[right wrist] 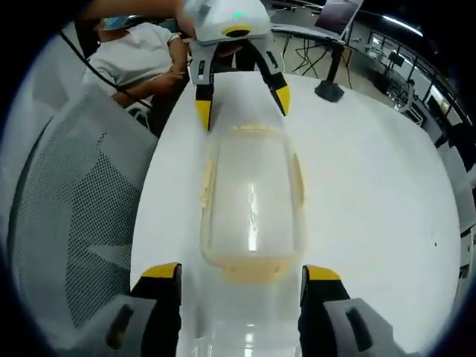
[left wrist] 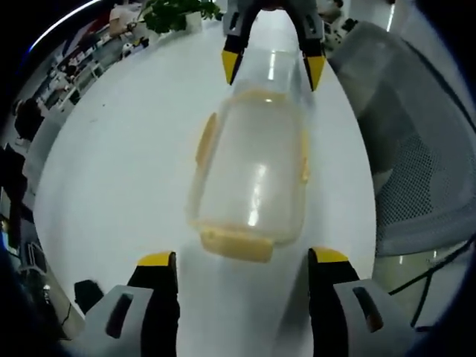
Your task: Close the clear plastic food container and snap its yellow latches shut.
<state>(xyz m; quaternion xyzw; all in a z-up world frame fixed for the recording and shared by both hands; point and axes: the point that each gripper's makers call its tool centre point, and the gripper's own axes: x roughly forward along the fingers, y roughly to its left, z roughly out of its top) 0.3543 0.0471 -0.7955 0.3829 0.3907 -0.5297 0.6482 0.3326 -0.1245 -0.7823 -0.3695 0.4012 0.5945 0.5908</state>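
Clear plastic food container (left wrist: 253, 175) lies lengthwise between both grippers near the white tabletop (left wrist: 126, 171) edge. Left gripper (left wrist: 242, 260) and right gripper (right wrist: 242, 271) face opposite end yellow latches (left wrist: 236, 243), jaws apart, empty, about equally near.

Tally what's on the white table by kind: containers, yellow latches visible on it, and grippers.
Clear plastic container: 1
Yellow latches visible: 4
Grippers, left and right: 2
Total: 7, all at the white table

1 clear container (left wrist: 253, 175) with 4 yellow latches (left wrist: 236, 244), 2 tongs (left wrist: 242, 260), 1 mesh chair (left wrist: 416, 149).
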